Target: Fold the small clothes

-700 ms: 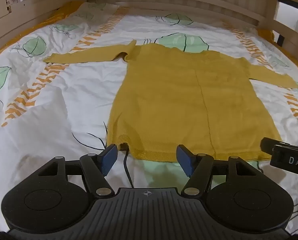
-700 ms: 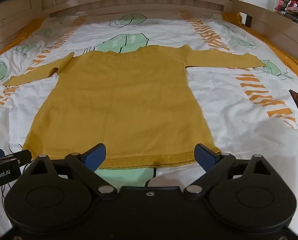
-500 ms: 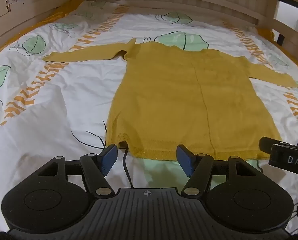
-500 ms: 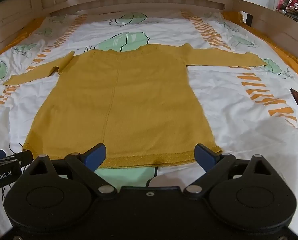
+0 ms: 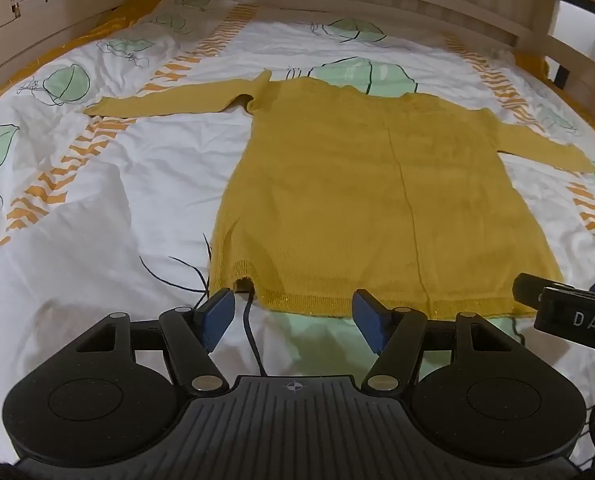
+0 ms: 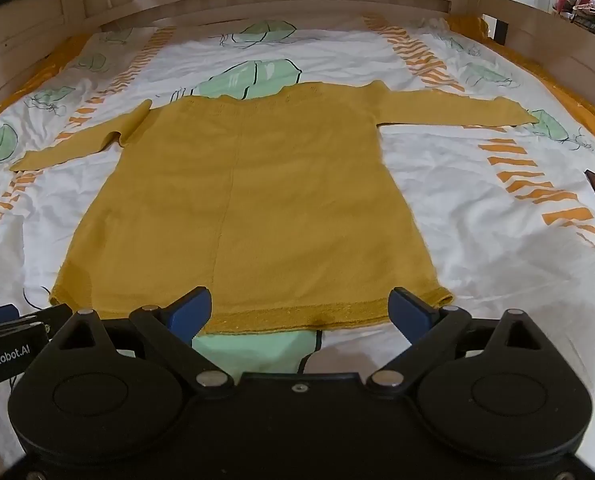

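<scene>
- Already a yellow sweater [image 5: 361,200] lies spread flat mid-bed [image 5: 97,240], sleeves out, ready for folding.
- Left gripper [image 5: 293,314] and right gripper [image 6: 301,312] hover at its hem, fingers apart, empty.

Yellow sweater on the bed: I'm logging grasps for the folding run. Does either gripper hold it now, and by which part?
Nothing is held. The left gripper and right gripper stand open near the hem of the yellow sweater, which lies flat.

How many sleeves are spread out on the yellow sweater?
2: one sleeve of the mustard-yellow knitted sweater lies out to its left, the other sleeve to its right, both flat on the bedsheet.
</scene>
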### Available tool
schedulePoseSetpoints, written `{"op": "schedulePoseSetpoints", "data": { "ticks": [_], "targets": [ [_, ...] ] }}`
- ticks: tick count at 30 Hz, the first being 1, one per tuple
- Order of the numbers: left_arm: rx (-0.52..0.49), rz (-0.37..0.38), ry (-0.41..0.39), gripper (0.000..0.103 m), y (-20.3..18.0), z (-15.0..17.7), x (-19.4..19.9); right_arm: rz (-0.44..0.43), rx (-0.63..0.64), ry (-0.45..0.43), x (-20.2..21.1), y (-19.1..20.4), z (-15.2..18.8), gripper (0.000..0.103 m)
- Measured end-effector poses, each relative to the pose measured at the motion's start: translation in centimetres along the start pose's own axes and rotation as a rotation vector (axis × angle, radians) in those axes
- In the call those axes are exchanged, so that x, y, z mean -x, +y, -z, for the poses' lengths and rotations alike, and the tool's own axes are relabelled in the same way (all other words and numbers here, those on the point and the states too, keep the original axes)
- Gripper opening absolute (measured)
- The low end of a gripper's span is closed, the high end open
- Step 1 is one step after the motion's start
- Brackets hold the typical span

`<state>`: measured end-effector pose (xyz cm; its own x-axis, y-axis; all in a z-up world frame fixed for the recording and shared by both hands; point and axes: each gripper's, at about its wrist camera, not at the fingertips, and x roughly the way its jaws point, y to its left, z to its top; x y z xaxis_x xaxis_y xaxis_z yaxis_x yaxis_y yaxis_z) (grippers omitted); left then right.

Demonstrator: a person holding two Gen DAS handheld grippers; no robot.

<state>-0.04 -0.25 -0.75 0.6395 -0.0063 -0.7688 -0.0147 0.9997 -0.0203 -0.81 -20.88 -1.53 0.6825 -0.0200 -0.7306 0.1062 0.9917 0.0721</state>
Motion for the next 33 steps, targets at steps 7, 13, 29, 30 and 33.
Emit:
{"op": "schedulePoseSetpoints", "data": {
  "ticks": [7, 13, 29, 30, 33],
  "targets": [
    [0.002, 0.002, 0.003, 0.064, 0.12, -0.07, -0.03, -0.002, -0.001, 0.005, -0.13, 0.0, 0.02, 0.096],
    [0.004, 0.003, 0.003, 0.064, 0.14, -0.07, -0.02, -0.007, -0.002, 0.009, -0.2, 0.03, -0.01, 0.096],
    [0.008, 0.003, 0.006, 0.064, 0.22, -0.18, -0.05, -0.019, -0.015, 0.027, -0.36, 0.03, 0.09, 0.096],
    [0.008, 0.003, 0.007, 0.064, 0.21, -0.22, -0.07, -0.02, -0.017, 0.029, -0.4, 0.01, 0.09, 0.096],
    [0.008, 0.002, 0.01, 0.064, 0.09, -0.22, -0.17, -0.022, -0.019, 0.035, -0.53, -0.04, 0.14, 0.096]
  ]
}}
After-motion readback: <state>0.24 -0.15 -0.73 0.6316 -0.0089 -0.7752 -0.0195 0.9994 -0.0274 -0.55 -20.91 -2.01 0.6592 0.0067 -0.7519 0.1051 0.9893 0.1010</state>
